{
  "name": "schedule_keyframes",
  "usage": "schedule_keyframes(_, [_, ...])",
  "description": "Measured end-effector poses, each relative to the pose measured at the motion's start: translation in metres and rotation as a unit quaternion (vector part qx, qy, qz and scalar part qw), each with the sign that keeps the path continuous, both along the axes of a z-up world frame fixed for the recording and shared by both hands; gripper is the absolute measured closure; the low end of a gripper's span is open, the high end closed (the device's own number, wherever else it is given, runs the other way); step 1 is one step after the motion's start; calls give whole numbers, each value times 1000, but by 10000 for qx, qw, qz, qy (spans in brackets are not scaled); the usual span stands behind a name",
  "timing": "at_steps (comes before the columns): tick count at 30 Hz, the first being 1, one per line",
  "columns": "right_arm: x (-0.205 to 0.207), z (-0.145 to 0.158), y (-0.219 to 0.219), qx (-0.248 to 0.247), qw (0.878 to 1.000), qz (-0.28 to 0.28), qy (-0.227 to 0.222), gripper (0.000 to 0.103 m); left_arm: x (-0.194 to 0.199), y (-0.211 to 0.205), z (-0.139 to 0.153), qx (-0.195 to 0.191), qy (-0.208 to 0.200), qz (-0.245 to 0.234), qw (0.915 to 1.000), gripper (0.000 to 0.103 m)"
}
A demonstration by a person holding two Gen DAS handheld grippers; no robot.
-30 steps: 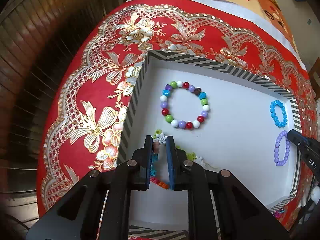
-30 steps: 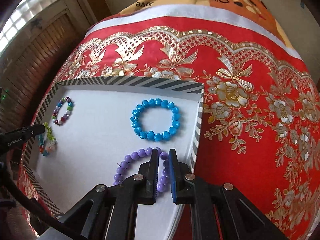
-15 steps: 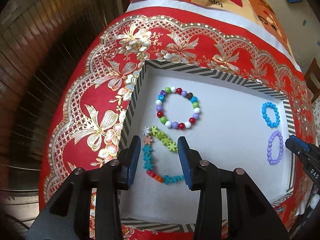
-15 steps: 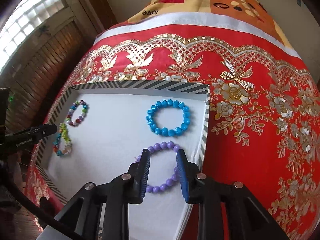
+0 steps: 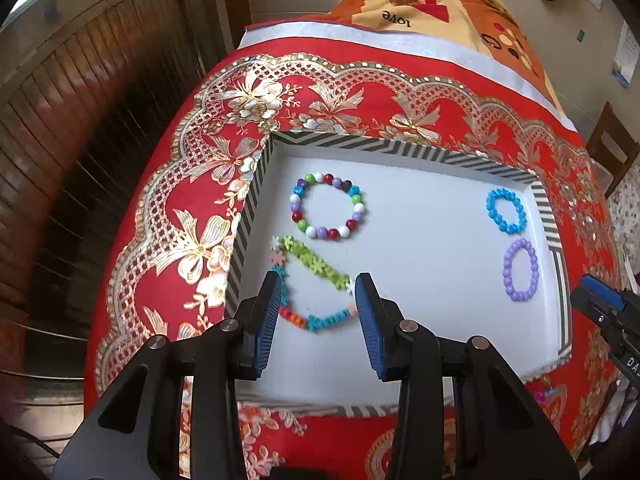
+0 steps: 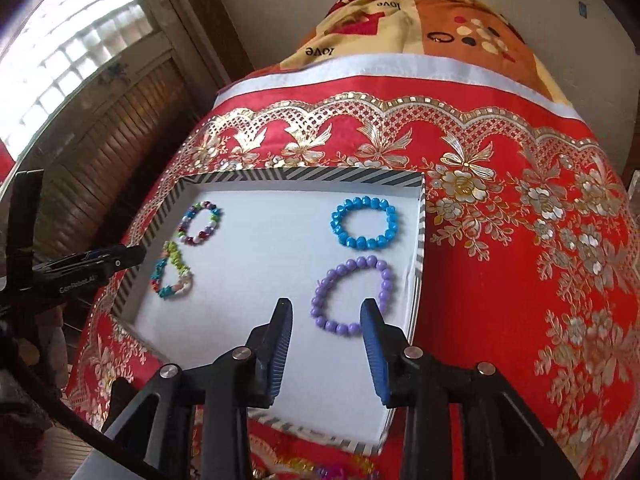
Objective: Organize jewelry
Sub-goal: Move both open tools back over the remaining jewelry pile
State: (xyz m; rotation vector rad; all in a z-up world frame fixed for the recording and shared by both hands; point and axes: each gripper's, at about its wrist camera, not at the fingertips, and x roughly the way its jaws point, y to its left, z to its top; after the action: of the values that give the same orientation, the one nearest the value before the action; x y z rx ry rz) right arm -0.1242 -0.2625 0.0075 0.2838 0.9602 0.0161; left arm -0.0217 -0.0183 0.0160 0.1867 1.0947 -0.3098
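A white tray with a striped rim point(image 5: 360, 144) point(image 6: 304, 174) lies on a red and gold cloth. Several bracelets lie flat in it: a multicolour round-bead one point(image 5: 327, 211) point(image 6: 200, 223), a green, teal and orange flower-bead one point(image 5: 312, 284) point(image 6: 171, 270), a blue one point(image 5: 506, 210) point(image 6: 364, 228) and a purple one point(image 5: 520, 275) point(image 6: 352, 294). My left gripper point(image 5: 318, 292) is open and empty, raised just behind the flower-bead bracelet. My right gripper point(image 6: 326, 312) is open and empty, raised just behind the purple bracelet.
The red cloth point(image 6: 520, 240) covers a table, with a yellow and orange printed cloth point(image 6: 420, 28) beyond it. A wooden shuttered wall point(image 5: 80, 120) stands to the left. A wooden chair point(image 5: 612, 152) shows at the far right.
Both grippers opened, letting go of the flower-bead bracelet on the left and the purple bracelet on the right, and drew back and up from the tray.
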Motion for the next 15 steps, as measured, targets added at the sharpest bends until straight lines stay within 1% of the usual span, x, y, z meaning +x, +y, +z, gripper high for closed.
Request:
schedule_keyframes(5, [-21,3,4,1,10000,-62,-15,67,-17,5,5,-113,63,-60,9999,65])
schedule_keyframes(8, [-34,5,5,18,10000,-95,-17,65,-29,13,8,-239,166,-87,9995,65])
schedule_keyframes(11, [-50,5,7,50,9999,-102,-11,64,-41,19,8,-260,240,-106,9993,65])
schedule_keyframes(15, [-72,3,13,28,10000,-46,77,63,-61,33,5,-346,438,-155,9983,65])
